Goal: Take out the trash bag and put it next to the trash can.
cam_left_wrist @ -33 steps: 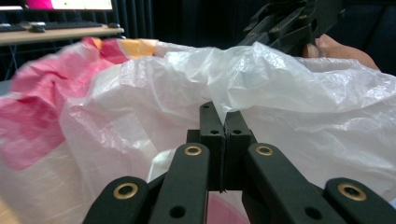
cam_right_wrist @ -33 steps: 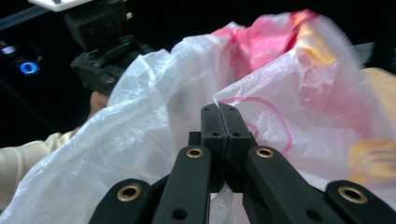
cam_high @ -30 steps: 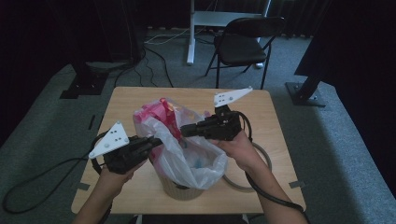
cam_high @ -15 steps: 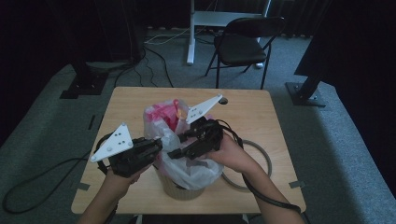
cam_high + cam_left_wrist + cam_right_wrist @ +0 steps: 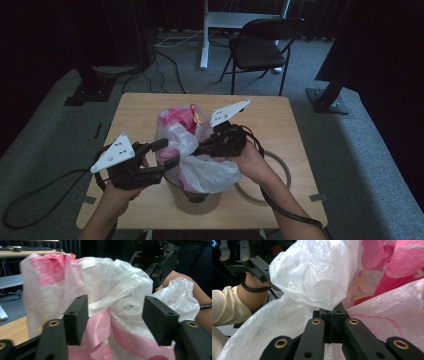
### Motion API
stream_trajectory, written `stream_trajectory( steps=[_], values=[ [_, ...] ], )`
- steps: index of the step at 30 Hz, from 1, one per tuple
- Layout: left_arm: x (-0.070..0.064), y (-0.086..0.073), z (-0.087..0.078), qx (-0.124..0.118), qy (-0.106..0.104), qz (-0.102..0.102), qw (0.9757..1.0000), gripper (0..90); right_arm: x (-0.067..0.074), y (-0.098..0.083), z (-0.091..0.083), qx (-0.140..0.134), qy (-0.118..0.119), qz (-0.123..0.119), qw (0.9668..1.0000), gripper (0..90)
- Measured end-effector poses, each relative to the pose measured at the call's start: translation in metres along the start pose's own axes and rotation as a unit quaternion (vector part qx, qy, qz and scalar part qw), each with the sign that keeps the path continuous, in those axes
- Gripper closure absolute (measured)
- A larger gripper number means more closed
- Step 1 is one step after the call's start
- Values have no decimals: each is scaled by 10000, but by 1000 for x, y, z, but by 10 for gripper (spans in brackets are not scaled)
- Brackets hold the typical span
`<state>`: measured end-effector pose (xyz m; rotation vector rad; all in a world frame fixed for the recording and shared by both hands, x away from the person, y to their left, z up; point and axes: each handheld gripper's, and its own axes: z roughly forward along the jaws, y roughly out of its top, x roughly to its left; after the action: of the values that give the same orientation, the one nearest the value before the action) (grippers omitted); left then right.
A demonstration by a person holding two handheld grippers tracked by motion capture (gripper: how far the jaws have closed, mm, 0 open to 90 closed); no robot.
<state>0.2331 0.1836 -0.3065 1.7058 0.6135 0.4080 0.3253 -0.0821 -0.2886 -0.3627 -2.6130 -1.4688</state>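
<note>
While 2 hand-held grippers work | right hand-held gripper (image 5: 332,315) pinches 1 plastic bag (image 5: 210,172) | left hand-held gripper (image 5: 115,315) spread, just opened | 1 bin (image 5: 195,202)

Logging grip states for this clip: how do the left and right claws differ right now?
The left claw stands open, its jaws either side of the white-and-pink plastic bag without pressing it; its jaws have just been opening. The right claw is shut on a fold of that bag. Both sit at the bag, over the beige ribbed bin.
</note>
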Motion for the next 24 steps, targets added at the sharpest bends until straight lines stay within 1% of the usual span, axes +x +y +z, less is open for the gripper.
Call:
stream_trajectory(
  steps=[2, 4, 5, 6, 8, 10, 11, 12, 13, 15, 17, 19, 21, 22, 24],
  values=[
    [1, -2, -3, 79, 60, -26, 9999, 336, 0, 0, -1, -30, -33, 14, 10000, 899],
    [1, -4, -6, 125, 100, -40, 9999, 325, -1, 0, -3, -69, -26, 40, 10000, 899],
    [1, -6, -7, 153, 151, -57, 9998, 300, -1, 1, -4, -82, -29, 37, 10000, 899],
    [1, -8, -9, 165, 160, -77, 9997, 297, -2, 1, -5, -94, -46, 15, 9999, 899],
    [2, -12, -13, 191, 206, -125, 9995, 282, -4, 2, -8, -163, 4, 69, 9998, 899],
    [3, -17, -17, 188, 222, -139, 9995, 280, -4, 3, -10, -206, -6, 86, 9998, 899],
    [4, -20, -18, 198, 222, -167, 9994, 280, -5, 4, -11, -228, 41, 84, 9997, 899],
    [6, -23, -20, 199, 211, -186, 9994, 280, -5, 5, -12, -241, 28, 97, 9997, 899],
    [7, -26, -21, 230, 243, -211, 9992, 274, -5, 5, -12, -256, 21, 82, 9996, 899],
    [9, -32, -24, 228, 160, -275, 9992, 265, -5, 7, -14, -293, 46, 76, 9995, 899],
    [10, -39, -26, 260, 175, -277, 9991, 205, -5, 10, -16, -320, 68, 81, 9994, 899],
    [11, -45, -28, 246, 166, -311, 9991, 202, -6, 12, -18, -377, 135, 66, 9992, 899],
    [13, -52, -30, 264, 131, -378, 9989, 191, -6, 13, -21, -396, 111, 67, 9991, 899],
    [14, -55, -31, 261, 128, -400, 9988, 181, -6, 14, -22, -425, 137, 71, 9990, 898],
    [15, -62, -32, 267, 162, -431, 9986, 180, -7, 15, -24, -455, 159, 66, 9988, 898]
  ],
)
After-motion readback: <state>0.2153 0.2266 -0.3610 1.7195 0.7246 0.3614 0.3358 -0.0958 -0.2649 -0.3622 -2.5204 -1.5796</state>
